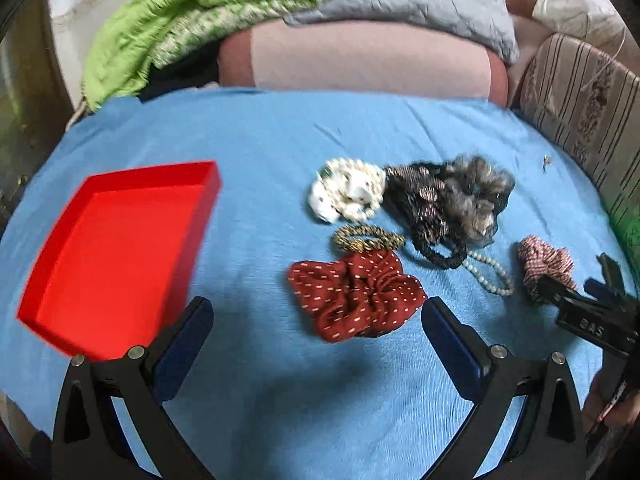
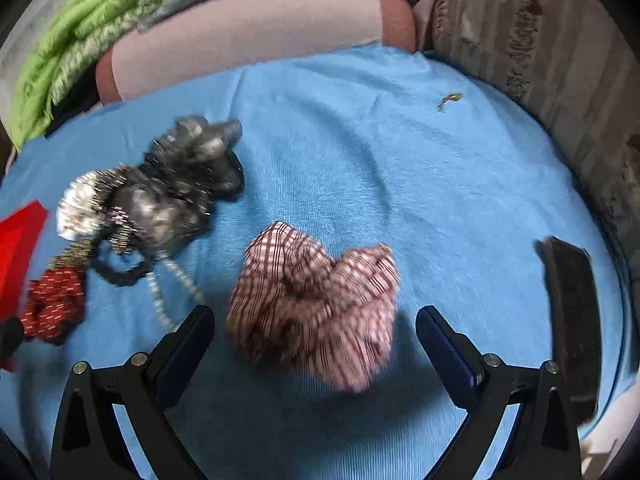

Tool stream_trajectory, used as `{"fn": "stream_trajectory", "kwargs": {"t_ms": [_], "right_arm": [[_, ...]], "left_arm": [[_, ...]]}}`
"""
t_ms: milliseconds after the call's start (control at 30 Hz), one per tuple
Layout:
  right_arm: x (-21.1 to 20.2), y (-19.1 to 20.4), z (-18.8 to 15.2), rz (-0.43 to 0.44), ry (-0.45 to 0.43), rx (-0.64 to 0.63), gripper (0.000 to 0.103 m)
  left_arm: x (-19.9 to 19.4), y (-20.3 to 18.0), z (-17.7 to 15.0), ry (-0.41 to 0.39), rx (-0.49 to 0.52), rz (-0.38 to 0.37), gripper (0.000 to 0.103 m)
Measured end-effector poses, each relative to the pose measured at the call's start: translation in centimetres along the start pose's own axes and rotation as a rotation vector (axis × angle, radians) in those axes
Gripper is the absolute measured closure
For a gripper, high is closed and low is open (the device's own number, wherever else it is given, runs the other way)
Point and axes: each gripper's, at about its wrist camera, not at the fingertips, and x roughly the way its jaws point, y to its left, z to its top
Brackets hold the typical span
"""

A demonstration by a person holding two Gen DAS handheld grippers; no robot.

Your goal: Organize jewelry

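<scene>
My left gripper [image 1: 316, 316] is open above the blue cloth, with a dark red dotted scrunchie [image 1: 356, 296] between and just beyond its fingertips. An empty red tray [image 1: 120, 248] lies to its left. Past the scrunchie lie a gold hair tie [image 1: 368, 238], a white scrunchie [image 1: 346, 194], a black and grey pile [image 1: 448, 204] and a pearl string [image 1: 490, 274]. My right gripper [image 2: 316, 320] is open around a pink checked scrunchie [image 2: 316, 304], which also shows in the left wrist view [image 1: 546, 262]. The right gripper [image 1: 588, 304] shows at the left view's right edge.
The blue cloth [image 2: 400, 168] covers a bed. A pink pillow [image 1: 360, 60], green blanket [image 1: 160, 32] and striped cushion [image 1: 580, 108] lie behind. A small metal earring [image 2: 450, 100] sits far right. A dark flat object [image 2: 572, 312] lies at the right edge.
</scene>
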Motion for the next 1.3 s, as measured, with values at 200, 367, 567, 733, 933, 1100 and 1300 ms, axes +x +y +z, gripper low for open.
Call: {"fn": "stream_trajectory", "kwargs": {"t_ms": [200, 367, 567, 733, 933, 1100, 1300], "right_arm": [[-5.1, -0.5, -2.3, 0.019, -0.077, 0.052, 0.001], [-7.1, -0.3, -2.7, 0.031, -0.112, 0.076, 0.001], [-10.3, 1.1, -3.5, 0.009, -0.195, 0.016, 0.001], [-12.5, 2.1, -4.0, -0.03, -0.28, -0.024, 0.001], [-13.3, 2.2, -4.1, -0.078, -0.317, -0.024, 0.001], [-13.3, 2.1, -4.1, -0.052, -0.287, 0.004, 0.001], [-12.5, 2.4, -4.1, -0.048, -0.231, 0.014, 0.001]], "left_arm": [[-3.4, 1.5, -0.8, -0.032, -0.053, -0.005, 0.0], [-5.9, 1.2, -1.7, -0.063, -0.046, -0.036, 0.0], [-8.1, 0.3, -2.6, -0.101, -0.008, -0.044, 0.0], [-9.4, 0.0, -3.1, -0.146, 0.015, -0.014, 0.0], [-9.8, 0.1, -3.5, -0.155, 0.058, 0.019, 0.0], [-9.4, 0.6, -3.9, -0.107, 0.051, -0.04, 0.0], [-8.9, 1.0, -4.1, -0.073, 0.031, -0.067, 0.0]]}}
